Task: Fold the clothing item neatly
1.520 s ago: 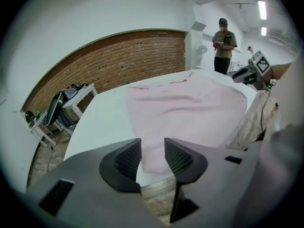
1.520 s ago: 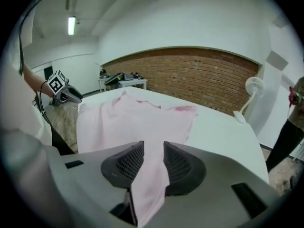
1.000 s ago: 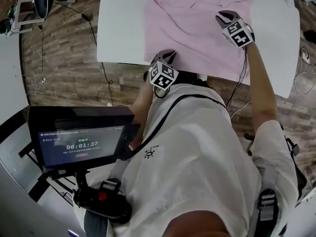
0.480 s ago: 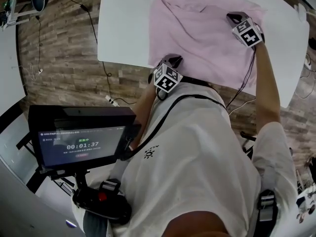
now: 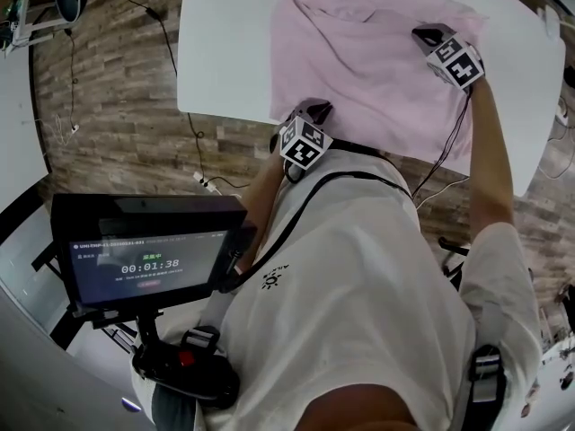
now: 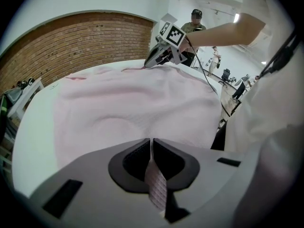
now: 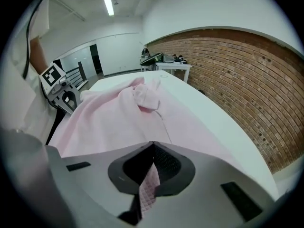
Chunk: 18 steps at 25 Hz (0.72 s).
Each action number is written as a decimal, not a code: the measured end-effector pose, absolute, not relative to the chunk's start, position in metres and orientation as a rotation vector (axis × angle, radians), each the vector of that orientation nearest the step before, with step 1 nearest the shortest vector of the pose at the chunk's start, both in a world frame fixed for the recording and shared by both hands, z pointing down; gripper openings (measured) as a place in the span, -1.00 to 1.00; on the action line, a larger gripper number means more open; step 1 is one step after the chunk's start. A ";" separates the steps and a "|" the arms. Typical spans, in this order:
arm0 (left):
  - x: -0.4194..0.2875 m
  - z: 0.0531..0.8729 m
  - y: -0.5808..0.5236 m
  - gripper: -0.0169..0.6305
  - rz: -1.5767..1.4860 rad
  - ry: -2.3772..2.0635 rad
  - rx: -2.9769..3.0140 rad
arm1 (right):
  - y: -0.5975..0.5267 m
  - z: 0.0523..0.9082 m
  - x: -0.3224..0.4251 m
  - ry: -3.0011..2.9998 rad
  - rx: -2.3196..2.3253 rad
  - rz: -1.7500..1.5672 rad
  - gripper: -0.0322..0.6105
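Observation:
A pink garment [image 5: 368, 61] lies spread and wrinkled on the white table [image 5: 225, 43]. My left gripper [image 5: 316, 108] sits at the garment's near left corner by the table edge. In the left gripper view it [image 6: 151, 140] is shut, with a strip of pink cloth [image 6: 156, 184] pinched between the jaws. My right gripper [image 5: 429, 34] rests on the garment's right side. Its own view shows it [image 7: 152, 145] shut on a fold of the pink cloth [image 7: 148, 186]. Each gripper also shows in the other's view: the right gripper [image 6: 159, 56] and the left gripper [image 7: 64, 96].
A screen with a running timer [image 5: 148, 254] hangs at the person's left hip. Wooden floor with cables [image 5: 193, 142] lies left of the table. A bunched lump of the garment [image 7: 145, 94] rises at the far end. A second table [image 7: 164, 63] and a person [image 6: 194, 20] stand in the background.
The right gripper has come down onto the garment's right side and its jaws have closed on the cloth. The left gripper has sunk slightly at the near corner.

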<state>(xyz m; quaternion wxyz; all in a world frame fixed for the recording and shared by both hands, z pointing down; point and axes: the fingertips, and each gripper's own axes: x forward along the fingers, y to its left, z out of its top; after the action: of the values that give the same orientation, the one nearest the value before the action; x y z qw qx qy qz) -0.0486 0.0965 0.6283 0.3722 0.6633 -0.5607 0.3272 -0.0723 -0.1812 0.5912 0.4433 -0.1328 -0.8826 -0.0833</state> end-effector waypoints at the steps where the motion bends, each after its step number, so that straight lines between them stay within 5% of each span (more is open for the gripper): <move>1: -0.049 0.628 0.097 -0.93 0.838 -1.436 1.699 | -0.181 0.589 -0.072 -2.202 -0.338 -0.187 -0.89; 5: -0.048 0.628 0.099 -0.93 0.838 -1.434 1.695 | -0.166 0.601 -0.073 -2.156 -0.434 -0.151 -0.65; 8: -0.048 0.628 0.098 -0.93 0.838 -1.435 1.692 | -0.163 0.607 -0.077 -2.139 -0.451 -0.183 -0.87; 18: -0.040 0.633 0.101 -0.93 0.757 -1.426 1.659 | -0.211 0.589 -0.061 -2.219 -0.249 -0.152 -0.85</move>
<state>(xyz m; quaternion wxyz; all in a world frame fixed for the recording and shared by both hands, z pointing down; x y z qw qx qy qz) -0.0404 0.1011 0.6333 0.4016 0.6563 -0.5641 0.2996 -0.0610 -0.2114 0.5892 0.4366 -0.1000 -0.8920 -0.0611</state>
